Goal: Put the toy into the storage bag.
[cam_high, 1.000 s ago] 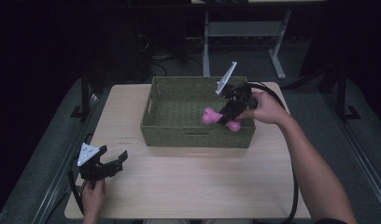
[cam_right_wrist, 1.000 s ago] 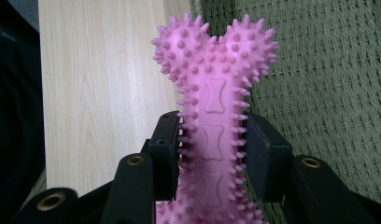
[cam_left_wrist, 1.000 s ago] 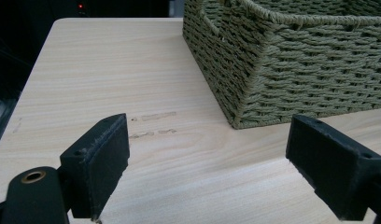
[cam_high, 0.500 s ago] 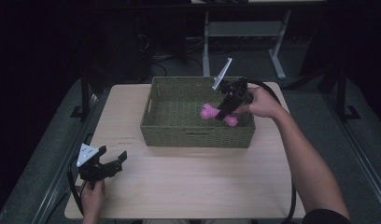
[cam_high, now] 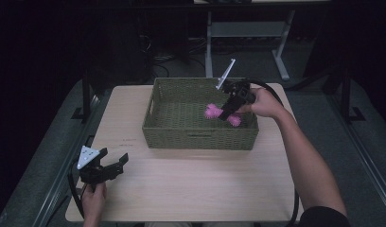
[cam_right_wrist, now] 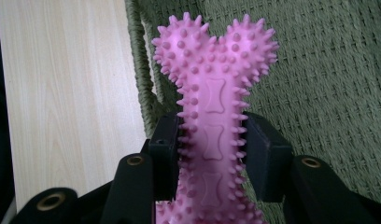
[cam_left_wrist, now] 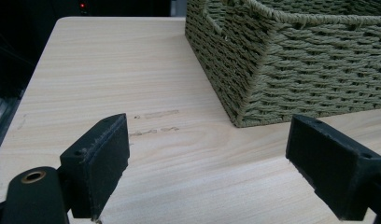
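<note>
**A:** What do the jaws have now?

**B:** My right gripper is closed on the shaft of the pink spiky bone toy, one pad on each side, and the knobbed end stands out at 12 o'clock from the pads. In the high view the toy hangs inside the green woven basket, in its right half, with the gripper coming in from 2 o'clock.

**A:** And the left one?

**B:** My left gripper is wide open with nothing between the pads. It rests above the bare table, near the front-left corner, and the basket wall is at 1 o'clock from it.

**A:** How do you do this step well?

**B:** I think I should lower the toy until it lies on the basket floor, keep it away from the wall, and only then open the pads. The spikes may catch on the weave, so I go slowly.
</note>
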`<state>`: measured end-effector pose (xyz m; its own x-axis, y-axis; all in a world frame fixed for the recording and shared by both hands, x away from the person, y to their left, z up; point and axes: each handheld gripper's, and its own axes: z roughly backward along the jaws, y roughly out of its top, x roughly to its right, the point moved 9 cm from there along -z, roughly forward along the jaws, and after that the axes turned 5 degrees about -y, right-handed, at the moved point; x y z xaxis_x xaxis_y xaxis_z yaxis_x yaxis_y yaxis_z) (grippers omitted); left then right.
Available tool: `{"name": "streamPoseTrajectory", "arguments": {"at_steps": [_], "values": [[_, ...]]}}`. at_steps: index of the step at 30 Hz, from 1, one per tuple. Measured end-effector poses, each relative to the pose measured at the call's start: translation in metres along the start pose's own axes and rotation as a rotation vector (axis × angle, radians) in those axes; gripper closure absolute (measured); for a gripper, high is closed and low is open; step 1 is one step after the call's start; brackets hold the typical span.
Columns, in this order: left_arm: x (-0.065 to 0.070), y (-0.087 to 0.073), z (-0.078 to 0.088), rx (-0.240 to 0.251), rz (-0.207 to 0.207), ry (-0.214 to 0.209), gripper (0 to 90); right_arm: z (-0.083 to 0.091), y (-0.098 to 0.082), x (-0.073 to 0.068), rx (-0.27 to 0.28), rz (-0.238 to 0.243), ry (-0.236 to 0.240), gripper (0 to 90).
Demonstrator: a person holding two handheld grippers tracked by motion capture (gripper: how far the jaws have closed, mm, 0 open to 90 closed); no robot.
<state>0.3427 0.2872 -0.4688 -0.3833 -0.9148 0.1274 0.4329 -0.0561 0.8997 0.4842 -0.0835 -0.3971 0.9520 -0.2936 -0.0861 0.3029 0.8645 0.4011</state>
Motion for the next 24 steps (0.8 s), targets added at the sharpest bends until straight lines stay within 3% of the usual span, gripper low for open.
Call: {"name": "streamPoseTrajectory", "arguments": {"at_steps": [24], "values": [[-0.001,0.001,0.000,0.002,0.000,0.000,13.0,-0.024,-0.003,0.011,-0.033,-0.023,0.020,58.1]]}}
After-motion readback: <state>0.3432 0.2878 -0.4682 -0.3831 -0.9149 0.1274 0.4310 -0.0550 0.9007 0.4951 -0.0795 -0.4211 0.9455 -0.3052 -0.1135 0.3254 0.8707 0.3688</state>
